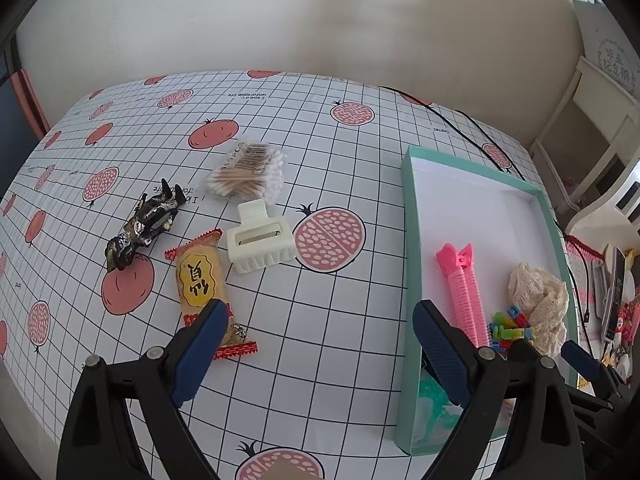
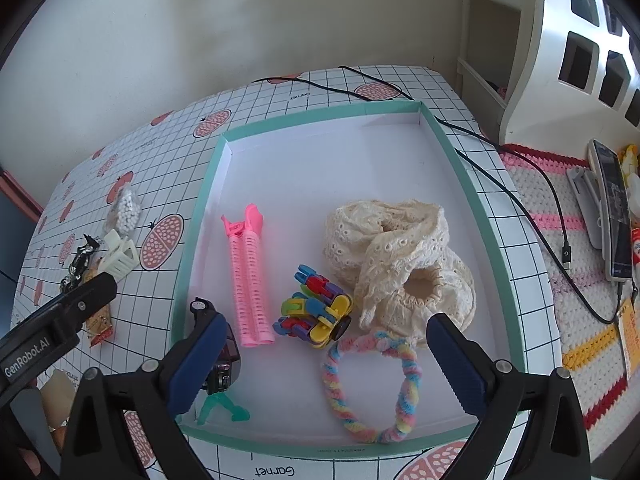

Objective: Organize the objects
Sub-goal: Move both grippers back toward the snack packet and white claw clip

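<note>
My left gripper is open above the tablecloth, with nothing between its fingers. Its left fingertip overlaps a yellow snack packet. Beyond that lie a white claw clip, a bag of cotton swabs and a black candy wrapper. My right gripper hangs open over the teal box. Inside the box are a pastel twisted hair ring, a colourful block toy, a pink hair clip, a cream lace cloth and a teal-footed dark object, partly hidden by my finger.
A black cable runs along the box's right side. A phone on a stand sits on a crocheted mat at the right, below a white shelf. A wall stands behind the table.
</note>
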`<state>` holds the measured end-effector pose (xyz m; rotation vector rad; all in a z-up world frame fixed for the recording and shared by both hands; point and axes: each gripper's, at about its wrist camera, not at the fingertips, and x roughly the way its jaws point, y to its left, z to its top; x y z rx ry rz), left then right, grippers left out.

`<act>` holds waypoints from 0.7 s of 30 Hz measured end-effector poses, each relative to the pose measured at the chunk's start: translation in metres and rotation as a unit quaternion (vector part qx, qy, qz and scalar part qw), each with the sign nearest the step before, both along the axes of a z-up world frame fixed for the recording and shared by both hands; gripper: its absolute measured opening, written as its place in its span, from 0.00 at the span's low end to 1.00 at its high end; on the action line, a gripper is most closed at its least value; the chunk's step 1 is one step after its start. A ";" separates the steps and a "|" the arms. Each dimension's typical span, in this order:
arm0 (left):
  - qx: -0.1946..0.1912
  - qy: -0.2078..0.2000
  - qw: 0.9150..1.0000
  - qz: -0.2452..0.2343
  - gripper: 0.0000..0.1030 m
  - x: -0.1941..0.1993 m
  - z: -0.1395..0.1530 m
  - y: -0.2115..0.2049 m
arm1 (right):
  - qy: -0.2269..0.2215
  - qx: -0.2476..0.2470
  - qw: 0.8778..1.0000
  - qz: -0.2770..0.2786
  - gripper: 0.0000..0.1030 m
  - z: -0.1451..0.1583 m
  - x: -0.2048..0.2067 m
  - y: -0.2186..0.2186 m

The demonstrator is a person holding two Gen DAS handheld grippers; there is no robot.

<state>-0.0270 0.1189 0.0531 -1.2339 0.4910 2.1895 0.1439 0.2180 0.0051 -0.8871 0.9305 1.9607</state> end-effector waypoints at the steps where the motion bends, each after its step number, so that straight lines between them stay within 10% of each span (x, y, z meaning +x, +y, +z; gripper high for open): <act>1: 0.000 0.000 1.000 0.000 0.91 0.000 0.000 0.000 | 0.000 0.000 1.000 0.000 0.99 0.000 0.000 0.000; 21: -0.009 -0.001 1.000 0.015 0.91 -0.021 0.003 -0.015 | 0.017 0.006 1.000 -0.004 0.99 0.011 -0.019 -0.005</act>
